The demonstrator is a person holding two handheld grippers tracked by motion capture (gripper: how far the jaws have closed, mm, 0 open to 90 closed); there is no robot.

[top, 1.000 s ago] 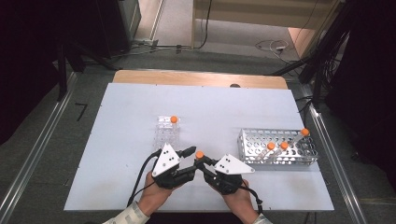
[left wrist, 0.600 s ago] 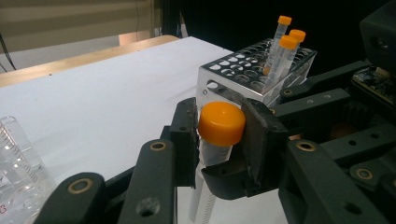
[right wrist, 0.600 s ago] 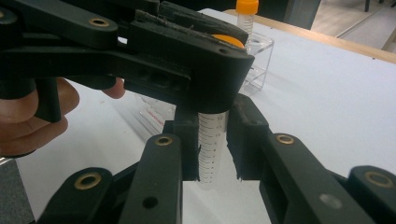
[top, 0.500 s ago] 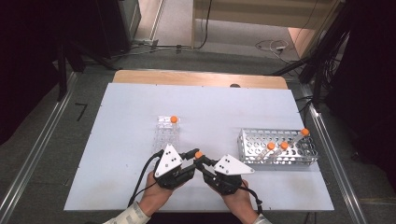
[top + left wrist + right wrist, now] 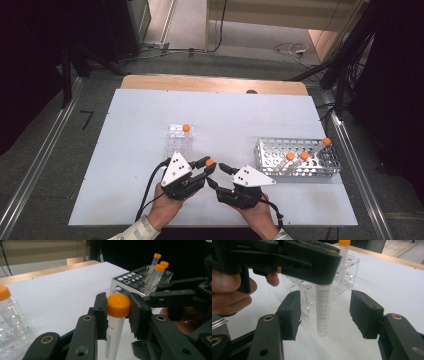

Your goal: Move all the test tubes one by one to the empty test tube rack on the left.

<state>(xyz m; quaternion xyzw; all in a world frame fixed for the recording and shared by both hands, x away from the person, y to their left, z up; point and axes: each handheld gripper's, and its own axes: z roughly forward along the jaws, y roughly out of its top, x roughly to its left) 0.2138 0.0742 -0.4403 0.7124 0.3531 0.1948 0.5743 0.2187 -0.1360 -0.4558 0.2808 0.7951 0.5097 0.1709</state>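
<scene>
Orange-capped tube [image 5: 117, 315] hangs upright, clamped at its cap by the left gripper [image 5: 118, 312], near the table's six o'clock edge. Right gripper [image 5: 324, 312] has just been opening; its pads stand apart around the tube's lower end, not touching.

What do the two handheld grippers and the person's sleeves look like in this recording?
Both the left gripper and the right gripper are black, each topped by a pale three-cornered plate with small dark dots. Black cables trail from them. Their fingers end in blocky black pads on arms with brass-coloured pins. The sleeve is light and patterned.
</scene>
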